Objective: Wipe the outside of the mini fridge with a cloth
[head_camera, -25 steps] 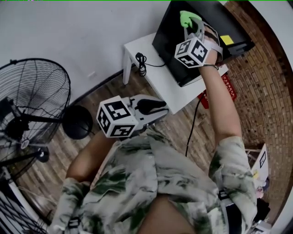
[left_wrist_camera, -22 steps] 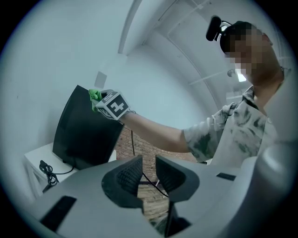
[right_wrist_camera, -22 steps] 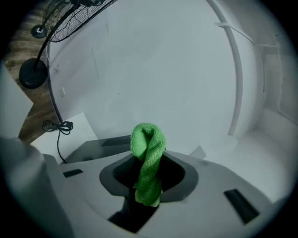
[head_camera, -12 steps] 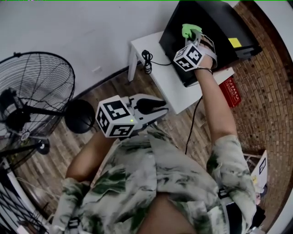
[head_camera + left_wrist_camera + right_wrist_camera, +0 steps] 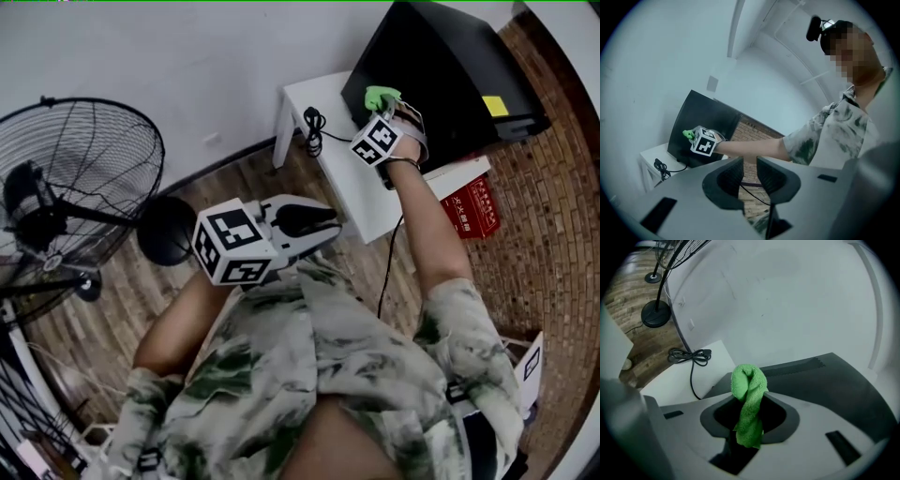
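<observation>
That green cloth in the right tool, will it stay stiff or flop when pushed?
Probably floppy: the green terry cloth bunches and folds over between the jaws of the right tool. Likely light, since that narrow pinch holds it up. Its fuzzy weave should grip, not slide, on the black mini fridge.

Right gripper (image 5: 391, 105), green cloth (image 5: 379, 95) bunched at its jaws, sits against the black mini fridge (image 5: 441, 61) on a white tabletop (image 5: 352, 183) near a coiled cable (image 5: 313, 125); left gripper (image 5: 328, 225) hangs by the chest, standing fan (image 5: 75, 178) at left.
</observation>
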### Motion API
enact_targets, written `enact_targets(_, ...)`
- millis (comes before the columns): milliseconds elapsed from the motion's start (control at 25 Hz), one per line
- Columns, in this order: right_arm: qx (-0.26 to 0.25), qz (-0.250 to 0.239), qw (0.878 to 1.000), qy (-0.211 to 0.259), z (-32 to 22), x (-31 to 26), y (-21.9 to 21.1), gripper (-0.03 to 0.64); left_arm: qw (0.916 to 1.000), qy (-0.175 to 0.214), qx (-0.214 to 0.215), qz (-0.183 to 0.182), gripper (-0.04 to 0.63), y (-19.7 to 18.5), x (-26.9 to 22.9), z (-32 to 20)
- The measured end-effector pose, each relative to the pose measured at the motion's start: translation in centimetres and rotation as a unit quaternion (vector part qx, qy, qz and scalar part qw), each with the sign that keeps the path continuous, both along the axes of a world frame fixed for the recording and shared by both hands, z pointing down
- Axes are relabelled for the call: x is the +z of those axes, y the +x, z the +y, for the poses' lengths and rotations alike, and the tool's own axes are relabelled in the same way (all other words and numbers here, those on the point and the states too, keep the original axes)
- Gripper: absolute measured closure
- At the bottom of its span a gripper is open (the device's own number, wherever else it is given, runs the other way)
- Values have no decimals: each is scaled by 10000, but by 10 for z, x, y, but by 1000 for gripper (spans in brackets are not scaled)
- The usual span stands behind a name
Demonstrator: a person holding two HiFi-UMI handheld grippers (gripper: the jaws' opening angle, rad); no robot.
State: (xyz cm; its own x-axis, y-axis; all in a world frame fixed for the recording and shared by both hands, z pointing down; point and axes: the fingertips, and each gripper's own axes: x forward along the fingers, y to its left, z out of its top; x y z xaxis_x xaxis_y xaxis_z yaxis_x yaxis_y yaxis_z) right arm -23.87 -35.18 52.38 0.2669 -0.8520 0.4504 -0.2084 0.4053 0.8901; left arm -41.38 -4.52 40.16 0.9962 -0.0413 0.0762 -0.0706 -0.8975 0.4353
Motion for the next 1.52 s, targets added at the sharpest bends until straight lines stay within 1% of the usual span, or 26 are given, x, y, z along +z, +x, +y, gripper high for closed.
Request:
enact_targets(160, 41, -61, 9992, -404, -1, 41, -1, 497, 9998, -71, -178, -41, 500, -4, 3, -8)
enact_targets(360, 42, 103, 9959, -901, 4, 87, 4, 497, 9993, -189, -320, -64, 500, -4, 9, -16)
enact_targets(480, -5, 103, 9955, -942, 4, 90, 2, 497, 9992, -214, -346, -58, 500, -6, 12, -17)
enact_targets(600, -143, 13, 9979, -626, 0, 58, -13, 497, 9993, -213, -311, -44, 500, -12, 13, -13)
enact_targets(760, -425, -73, 9991, 22, -7, -16, -37, 497, 9996, -204, -199, 24, 500, -10, 12, -6)
enact_targets(920, -637, -76, 9955, 693, -25, -98, -56, 497, 9998, -129, -143, 78, 500, -11, 8, -4)
enact_targets(1000, -666, 31, 9924, 1035, -36, -136, -60, 497, 9998, -119, -120, 80, 500, -10, 9, -3)
enact_targets(1080, -663, 163, 9896, 1263, -48, -164, -61, 497, 9998, -111, -116, 107, 500, -9, 8, -3)
enact_targets(1200, -593, 316, 9878, 1408, -65, -189, -57, 497, 9997, -87, -157, 147, 500, -9, 5, -5)
enact_targets(1280, -517, 377, 9877, 1426, -73, -196, -54, 497, 9996, -102, -201, 145, 500, -11, 6, -6)
enact_targets(1360, -437, 405, 9892, 1343, -78, -189, -48, 497, 9995, -136, -255, 127, 500, -13, 8, -6)
enact_targets(1520, -318, 412, 9931, 1048, -84, -155, -34, 497, 9991, -226, -349, 95, 500, -16, 13, -11)
